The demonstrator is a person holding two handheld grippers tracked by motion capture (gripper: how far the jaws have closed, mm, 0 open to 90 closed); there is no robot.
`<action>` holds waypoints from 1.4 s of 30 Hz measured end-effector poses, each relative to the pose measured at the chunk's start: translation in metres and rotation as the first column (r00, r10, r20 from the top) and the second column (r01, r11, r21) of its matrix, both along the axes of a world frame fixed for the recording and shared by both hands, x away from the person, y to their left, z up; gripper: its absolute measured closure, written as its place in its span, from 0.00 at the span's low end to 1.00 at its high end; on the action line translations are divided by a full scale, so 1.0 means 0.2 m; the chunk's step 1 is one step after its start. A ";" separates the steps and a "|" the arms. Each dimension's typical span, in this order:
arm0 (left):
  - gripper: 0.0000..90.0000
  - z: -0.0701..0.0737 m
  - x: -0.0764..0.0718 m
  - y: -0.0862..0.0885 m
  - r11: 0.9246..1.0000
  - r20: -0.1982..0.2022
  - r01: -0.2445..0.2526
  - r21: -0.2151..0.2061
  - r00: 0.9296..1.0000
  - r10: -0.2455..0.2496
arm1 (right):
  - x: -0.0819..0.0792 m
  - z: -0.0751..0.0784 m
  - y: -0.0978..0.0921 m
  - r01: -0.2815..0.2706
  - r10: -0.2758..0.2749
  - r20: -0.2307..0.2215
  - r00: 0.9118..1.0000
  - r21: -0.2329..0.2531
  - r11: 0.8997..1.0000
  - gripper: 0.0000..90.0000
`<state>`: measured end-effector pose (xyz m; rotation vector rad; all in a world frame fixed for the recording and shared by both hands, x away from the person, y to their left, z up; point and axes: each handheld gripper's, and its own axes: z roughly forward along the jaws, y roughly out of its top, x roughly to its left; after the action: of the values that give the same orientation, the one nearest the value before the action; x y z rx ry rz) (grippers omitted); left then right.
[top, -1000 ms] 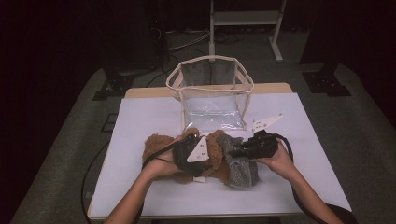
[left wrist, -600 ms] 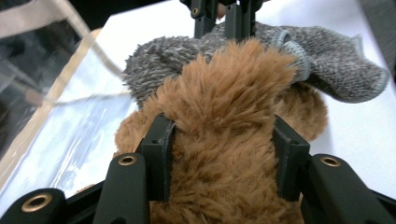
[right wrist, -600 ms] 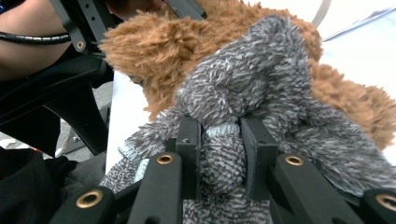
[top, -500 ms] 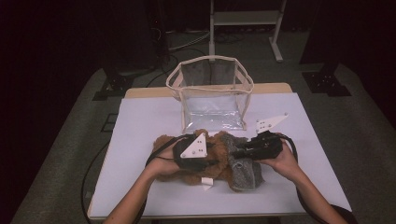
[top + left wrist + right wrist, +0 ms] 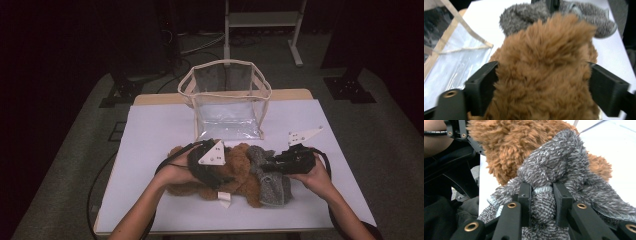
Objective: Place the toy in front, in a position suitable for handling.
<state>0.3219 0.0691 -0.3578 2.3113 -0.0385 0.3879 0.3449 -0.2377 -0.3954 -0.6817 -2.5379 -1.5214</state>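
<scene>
Changes logged against the two earlier high views:

- Left gripper (image 5: 212, 167) — shifted right and slightly toward the near edge of the worktop (image 5: 150, 135), now lying over the middle of the brown plush toy (image 5: 235, 175); its grey plate has turned from tilted to nearly level.
- Right gripper (image 5: 272, 167) — drawn a little nearer the person; its plate, formerly pointing up toward the clear bag (image 5: 227, 100), now sits lower and farther right.
- Brown plush toy — bunched closer to the near edge; less of its left end shows beyond the left hand (image 5: 175, 172).
- Grey knitted cloth (image 5: 272, 182) — pulled up slightly at the right gripper's fingers (image 5: 525, 195), its fold now gathered.
</scene>
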 end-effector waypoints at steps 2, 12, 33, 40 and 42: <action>0.12 -0.01 -0.01 0.00 0.999 0.004 0.000 0.033 1.000 0.000 | 0.00 0.00 -0.01 0.003 -0.003 -0.004 1.000 -0.001 1.000 0.78; 0.31 -0.06 -0.02 -0.13 0.991 0.118 -0.025 0.129 0.993 0.010 | 0.02 -0.03 0.07 -0.028 0.027 -0.011 1.000 -0.024 0.999 0.78; 0.53 0.01 -0.05 0.00 0.958 -0.046 -0.004 -0.287 0.999 -0.010 | -0.03 0.30 0.09 -0.051 0.041 0.113 0.993 0.085 0.995 0.79; 0.52 -0.01 -0.04 -0.04 0.970 -0.044 0.007 -0.243 0.999 -0.018 | -0.04 0.10 -0.02 0.003 -0.003 0.002 1.000 0.124 0.992 0.79; 0.52 0.00 -0.03 -0.04 0.971 -0.047 0.005 -0.237 0.999 -0.017 | -0.06 0.06 -0.04 0.017 -0.015 -0.019 1.000 0.109 0.994 0.79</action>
<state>0.3151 0.0607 -0.3588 2.0822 0.0187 0.3126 0.3332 -0.2465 -0.3841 -0.6996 -2.4205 -1.6378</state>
